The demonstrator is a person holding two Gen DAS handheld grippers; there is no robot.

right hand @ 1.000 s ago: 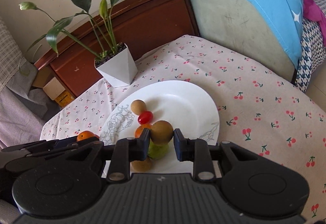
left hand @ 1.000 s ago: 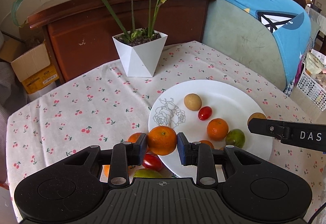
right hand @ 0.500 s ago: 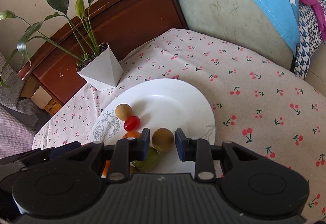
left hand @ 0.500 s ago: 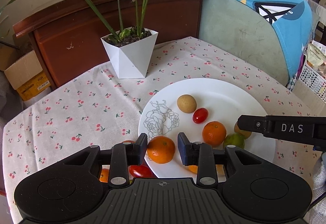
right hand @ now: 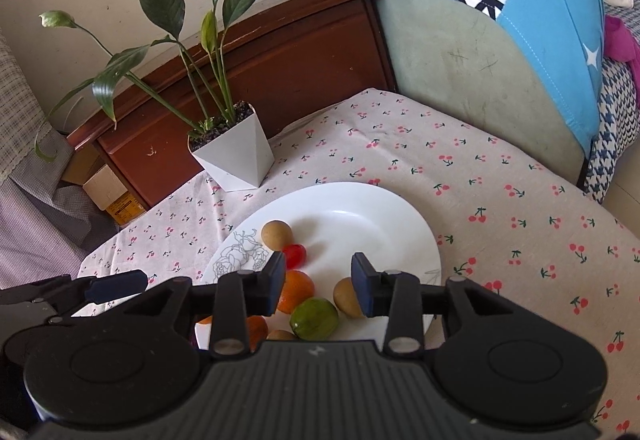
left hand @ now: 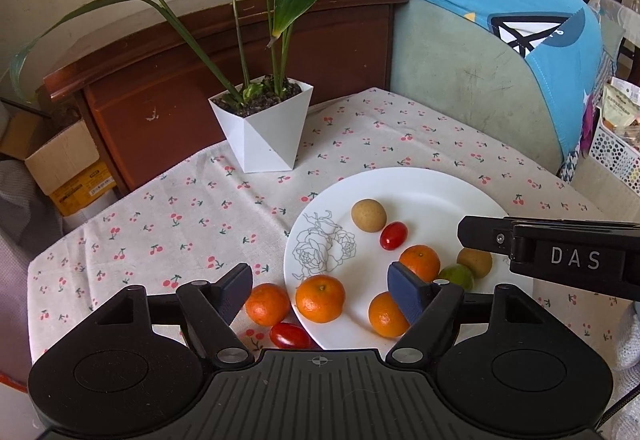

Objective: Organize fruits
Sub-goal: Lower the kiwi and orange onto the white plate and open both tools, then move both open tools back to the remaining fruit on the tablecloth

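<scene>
Left gripper (left hand: 320, 282) jaws opening wide, pads off everything; an orange (left hand: 320, 298) sits free between them on the near rim of the white plate (left hand: 424, 186), with another orange (left hand: 267, 304) and a cherry tomato (left hand: 290, 335) just off the plate's near-left edge on the cherry-print tablecloth (left hand: 168, 216). Right gripper (right hand: 318, 282) jaws also opening, narrower, gripping nothing; a brown round fruit (right hand: 347, 302) lies on the plate against its right pad, green fruit (right hand: 314, 318) beside it. Further in on the plate: two more oranges, a red tomato (left hand: 393, 235), a second brown fruit (left hand: 368, 215); white plant pot (left hand: 264, 128) stands beyond the plate's far-left side.
</scene>
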